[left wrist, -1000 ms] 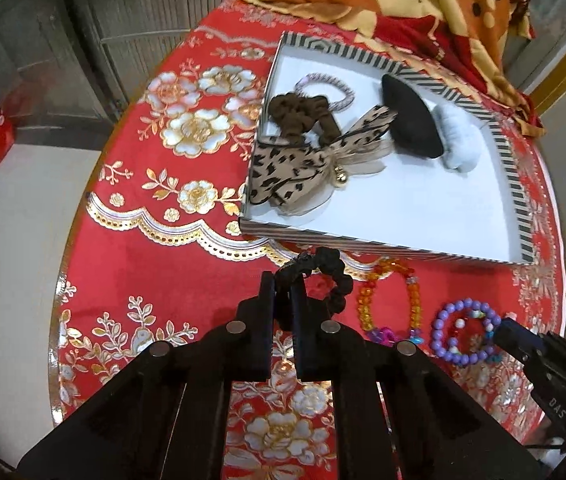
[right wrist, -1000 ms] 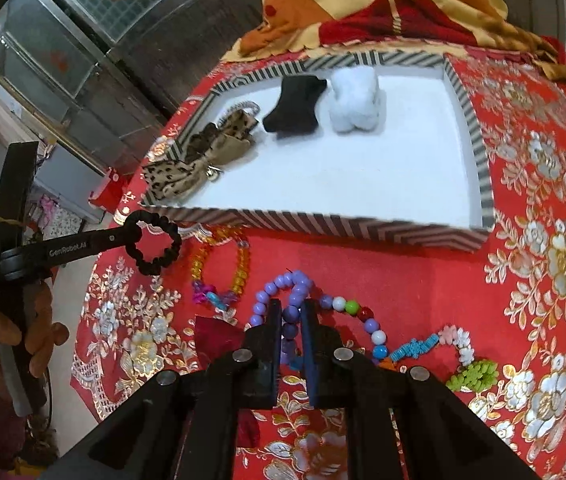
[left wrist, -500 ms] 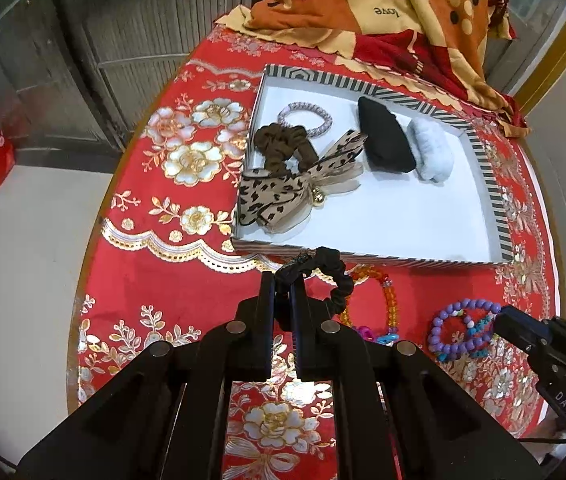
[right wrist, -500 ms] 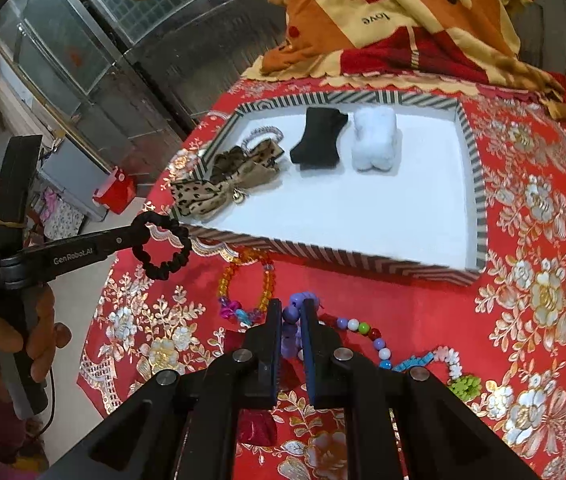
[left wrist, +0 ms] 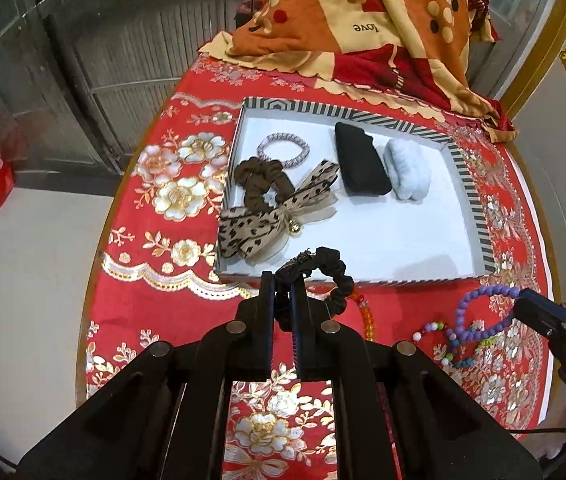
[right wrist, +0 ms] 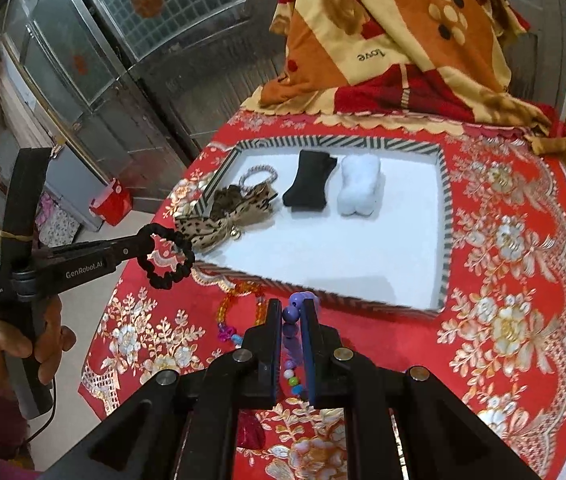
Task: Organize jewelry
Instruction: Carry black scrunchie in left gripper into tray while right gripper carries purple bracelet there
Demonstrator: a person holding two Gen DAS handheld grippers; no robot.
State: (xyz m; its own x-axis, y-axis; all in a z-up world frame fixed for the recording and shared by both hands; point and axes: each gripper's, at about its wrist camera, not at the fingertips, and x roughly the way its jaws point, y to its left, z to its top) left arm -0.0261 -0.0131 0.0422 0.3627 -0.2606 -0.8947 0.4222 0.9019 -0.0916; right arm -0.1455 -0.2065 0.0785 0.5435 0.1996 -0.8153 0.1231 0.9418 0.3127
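My left gripper (left wrist: 282, 280) is shut on a black scrunchie (left wrist: 333, 276), which hangs above the near rim of the striped tray (left wrist: 479, 216); it also shows as a black ring (right wrist: 171, 256) in the right wrist view. My right gripper (right wrist: 291, 308) is shut on a purple bead bracelet (right wrist: 290, 316), lifted off the red cloth; the bracelet (left wrist: 479, 312) dangles from that gripper at the right of the left wrist view. In the tray lie a leopard bow (left wrist: 271, 220), a brown scrunchie (left wrist: 261, 184), a silver hair tie (left wrist: 283, 148), a black pad (left wrist: 361, 164) and a white fluffy piece (left wrist: 409, 174).
An orange bead bracelet (right wrist: 239, 304) and a string of mixed coloured beads (left wrist: 443, 340) lie on the red flowered cloth (left wrist: 171, 184) before the tray. A folded orange blanket (left wrist: 363, 20) sits behind it. A hand (right wrist: 23, 348) holds the left gripper's handle.
Both grippers have risen. The black scrunchie now hangs over the tray's near rim, and the purple bracelet has come up off the cloth.
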